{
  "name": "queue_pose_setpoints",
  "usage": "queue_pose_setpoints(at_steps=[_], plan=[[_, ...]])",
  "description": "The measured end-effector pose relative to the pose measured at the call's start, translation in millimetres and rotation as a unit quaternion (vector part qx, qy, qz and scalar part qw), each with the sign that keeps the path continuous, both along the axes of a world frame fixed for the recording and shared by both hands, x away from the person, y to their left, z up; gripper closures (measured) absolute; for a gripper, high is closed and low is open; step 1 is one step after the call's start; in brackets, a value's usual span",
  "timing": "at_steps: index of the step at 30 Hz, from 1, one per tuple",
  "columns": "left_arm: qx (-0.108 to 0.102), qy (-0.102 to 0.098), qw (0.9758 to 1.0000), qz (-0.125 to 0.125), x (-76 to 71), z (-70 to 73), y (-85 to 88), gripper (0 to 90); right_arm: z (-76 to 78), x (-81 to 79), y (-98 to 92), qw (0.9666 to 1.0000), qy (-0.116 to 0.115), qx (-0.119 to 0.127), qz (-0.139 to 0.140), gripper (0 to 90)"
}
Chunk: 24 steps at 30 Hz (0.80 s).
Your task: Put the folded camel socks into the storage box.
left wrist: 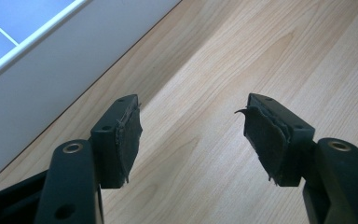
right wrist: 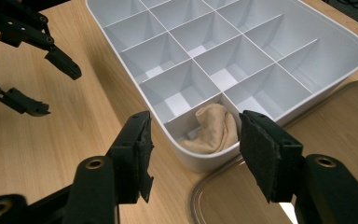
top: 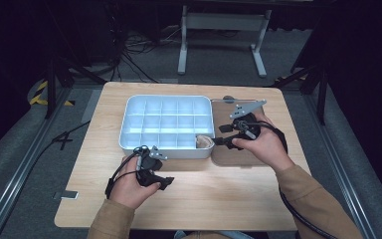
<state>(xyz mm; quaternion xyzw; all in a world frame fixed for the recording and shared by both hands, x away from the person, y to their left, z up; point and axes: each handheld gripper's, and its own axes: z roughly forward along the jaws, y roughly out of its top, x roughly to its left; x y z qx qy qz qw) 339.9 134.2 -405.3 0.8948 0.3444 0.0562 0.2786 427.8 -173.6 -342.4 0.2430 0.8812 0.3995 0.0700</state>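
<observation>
My right gripper (right wrist: 193,154) hovers with its jaws wide and empty, just off the near right corner of the white divided tray (right wrist: 354,42), which sits toward the far middle of the bench (top: 204,199). A beige sock (right wrist: 212,128) lies bunched in the tray's near right corner compartment, apart from my pads. My left gripper (left wrist: 191,140) rests low over bare wood near the bench's near edge, just beside the tray's near wall, its jaws also wide with nothing between them. If I go in for the sock from here, I judge the thin dividers and the outer rim the main risk: one jaw could catch the wall and shove the light tray, or pinch a mere fold so the sock slips out. The brown lid (top: 238,154) lying flat on the tray's right side could also be nudged. The high view shows both hands and the whole layout; the right gripper view alone makes the sock's folds clear, and the left gripper view the frayed pad edges.
</observation>
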Motion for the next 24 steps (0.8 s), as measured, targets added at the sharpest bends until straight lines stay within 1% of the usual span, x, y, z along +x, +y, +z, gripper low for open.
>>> queue_pose_setpoints(at_steps=[2,3,4,5,8,9,13,16,17,18,20,21,24], plan=[[-0.004,0.002,1.0,0.0,0.1,0.4,0.6,36.6,0.7,-3.5,-6.0,1.0,-0.003,0.004,-0.002,43.8],[-0.002,0.002,1.0,-0.001,0.2,1.0,1.4,36.6,1.3,-5.0,-8.3,1.0,-0.003,0.005,-0.002,43.5],[-0.004,0.004,1.0,0.004,-0.4,0.8,1.4,36.6,1.9,-6.2,-10.7,1.0,-0.004,0.006,-0.003,43.2],[-0.005,0.005,1.0,0.004,-0.3,1.1,2.0,36.6,2.2,-7.2,-12.3,1.0,-0.005,0.007,-0.004,42.9],[-0.004,0.002,1.0,0.006,-0.6,1.4,2.5,36.6,2.7,-10.0,-16.9,0.9999,-0.009,0.007,-0.005,42.3],[-0.004,0.002,1.0,0.006,-0.6,1.5,2.4,36.6,1.7,-12.9,-20.4,0.9999,-0.01,0.005,-0.005,41.9],[-0.006,0.001,1.0,0.003,0.7,1.3,1.4,36.6,-0.6,-16.6,-24.6,0.9999,-0.01,0.004,-0.007,41.5],[-0.001,0.001,1.0,0.0,1.7,1.5,0.3,36.6,-3.6,-19.7,-29.8,0.9999,-0.01,0.005,-0.009,41.2],[-0.004,0.004,1.0,0.0,1.9,1.3,-0.5,36.6,-4.6,-20.4,-31.8,0.9999,-0.01,0.005,-0.01,41.0],[-0.005,0.0,1.0,0.0,2.1,0.8,-1.1,36.6,-5.8,-21.5,-34.3,0.9998,-0.011,0.006,-0.012,40.4],[-0.004,0.0,1.0,-0.003,2.7,0.9,-1.9,36.6,-6.7,-22.3,-36.4,0.9998,-0.012,0.007,-0.013,40.4],[-0.003,0.004,1.0,-0.002,2.4,1.1,-2.2,36.6,-8.9,-24.6,-41.0,0.9998,-0.01,0.006,-0.015,40.1],[-0.003,0.003,1.0,-0.003,2.6,0.9,-2.5,36.6,-12.2,-27.9,-47.5,0.9997,-0.011,0.008,-0.019,39.8]])
